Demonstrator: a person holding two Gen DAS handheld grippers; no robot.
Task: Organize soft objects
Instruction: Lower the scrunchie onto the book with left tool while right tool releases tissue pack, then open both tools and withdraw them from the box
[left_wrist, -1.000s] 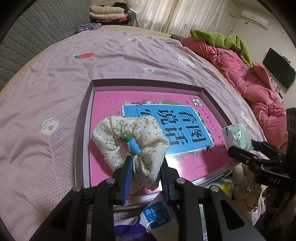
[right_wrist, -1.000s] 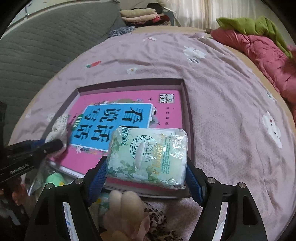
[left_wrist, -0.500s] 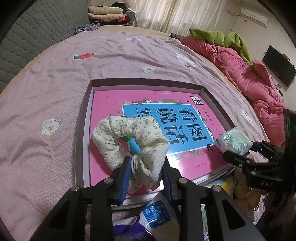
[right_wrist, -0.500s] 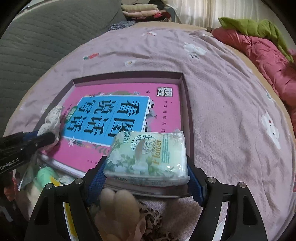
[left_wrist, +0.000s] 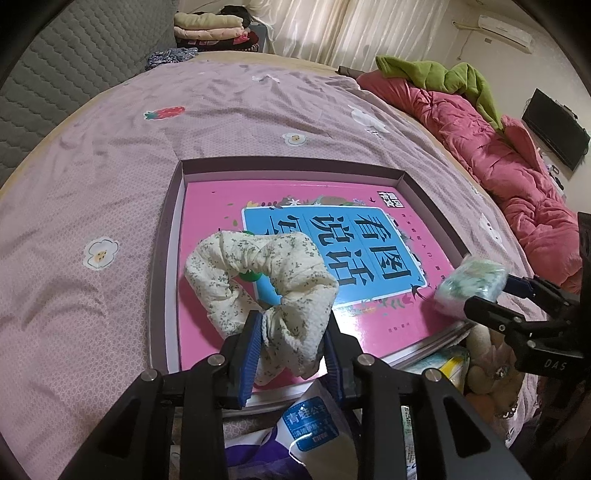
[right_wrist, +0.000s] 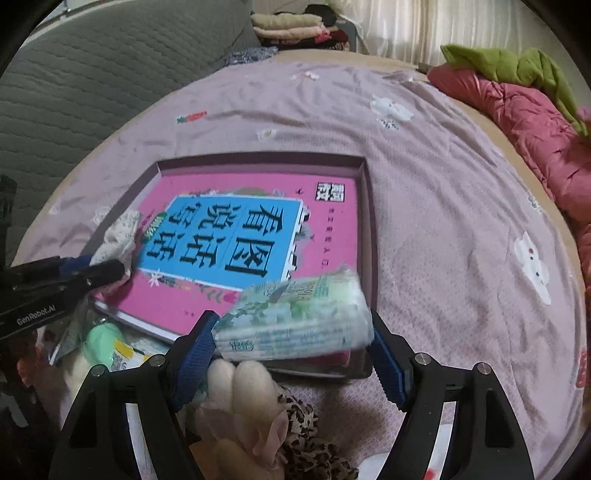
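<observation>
My left gripper (left_wrist: 291, 343) is shut on a cream floral scrunchie (left_wrist: 258, 273) and holds it over the near left part of a pink book (left_wrist: 325, 258) that lies in a shallow purple box (left_wrist: 173, 206) on the bed. My right gripper (right_wrist: 291, 347) is shut on a green floral tissue pack (right_wrist: 295, 314), tilted, over the box's near right corner. The pack also shows in the left wrist view (left_wrist: 471, 282), and the scrunchie in the right wrist view (right_wrist: 118, 236).
A pile of soft items lies at the near bed edge: a plush toy (right_wrist: 236, 384), a leopard-print cloth (right_wrist: 306, 428), a blue-labelled packet (left_wrist: 314, 428), a green packet (right_wrist: 107, 343). A red quilt (left_wrist: 498, 155) with a green garment (left_wrist: 443, 77) lies at the right. Folded clothes (left_wrist: 210, 31) sit far back.
The right gripper has swung the tissue pack left and tilted it, over the box's near corner. The left gripper with the scrunchie has barely moved.
</observation>
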